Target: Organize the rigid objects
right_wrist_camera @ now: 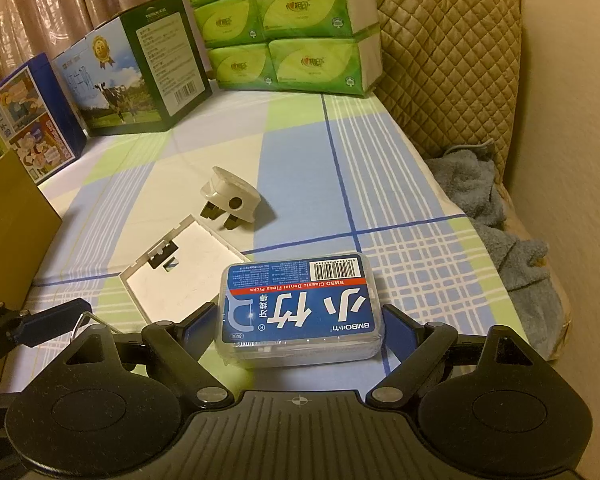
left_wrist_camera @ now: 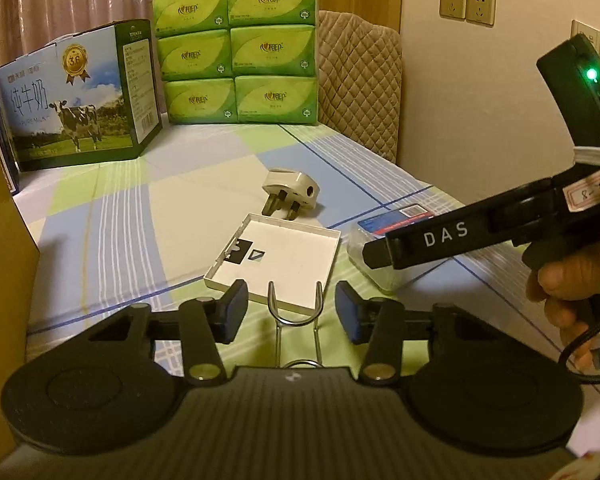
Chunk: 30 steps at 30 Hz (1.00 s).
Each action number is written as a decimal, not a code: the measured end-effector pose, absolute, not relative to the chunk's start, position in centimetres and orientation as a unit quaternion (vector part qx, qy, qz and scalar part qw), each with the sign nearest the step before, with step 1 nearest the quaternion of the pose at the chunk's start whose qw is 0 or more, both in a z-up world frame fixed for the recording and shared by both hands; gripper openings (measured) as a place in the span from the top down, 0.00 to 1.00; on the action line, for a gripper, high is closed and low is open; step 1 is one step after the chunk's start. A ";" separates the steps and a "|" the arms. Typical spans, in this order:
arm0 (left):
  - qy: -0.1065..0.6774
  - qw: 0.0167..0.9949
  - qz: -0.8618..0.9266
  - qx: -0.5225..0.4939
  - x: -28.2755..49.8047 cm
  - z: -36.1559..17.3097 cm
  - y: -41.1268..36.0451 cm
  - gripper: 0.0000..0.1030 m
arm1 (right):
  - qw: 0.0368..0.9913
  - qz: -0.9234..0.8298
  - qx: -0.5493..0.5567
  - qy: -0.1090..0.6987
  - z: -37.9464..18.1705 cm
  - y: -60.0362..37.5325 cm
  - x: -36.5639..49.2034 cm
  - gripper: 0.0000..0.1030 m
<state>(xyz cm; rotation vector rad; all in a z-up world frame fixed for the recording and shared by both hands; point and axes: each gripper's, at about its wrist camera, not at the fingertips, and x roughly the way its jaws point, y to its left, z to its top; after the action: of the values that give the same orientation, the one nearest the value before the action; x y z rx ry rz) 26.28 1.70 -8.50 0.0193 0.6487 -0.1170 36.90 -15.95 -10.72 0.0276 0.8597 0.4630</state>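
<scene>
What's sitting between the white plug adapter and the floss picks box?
Only bare checked tablecloth separates the plug adapter from the floss picks box; the white tray lies beside that stretch. The right wrist view shows it.

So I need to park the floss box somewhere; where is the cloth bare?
Bare cloth lies between the plug and the milk carton, and right of the blue stripe, toward the towel. It is crowded near the claws, where the white tray, floss box and wire hook sit close.

Open cloth mid-table, milk carton (left_wrist_camera: 76, 92) and tissue packs (left_wrist_camera: 236, 52) blocking the far edge
</scene>
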 end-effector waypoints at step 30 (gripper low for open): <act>0.278 0.959 -0.038 -0.025 23.9 -4.6 3.0 0.78 | 0.900 0.225 0.042 0.372 -8.5 -16.6 35.0 0.19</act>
<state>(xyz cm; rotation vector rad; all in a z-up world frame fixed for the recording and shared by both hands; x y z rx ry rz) 23.94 2.97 -4.57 -0.0503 0.5645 -0.0763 34.96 -16.58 -8.50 0.0878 0.7695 0.4656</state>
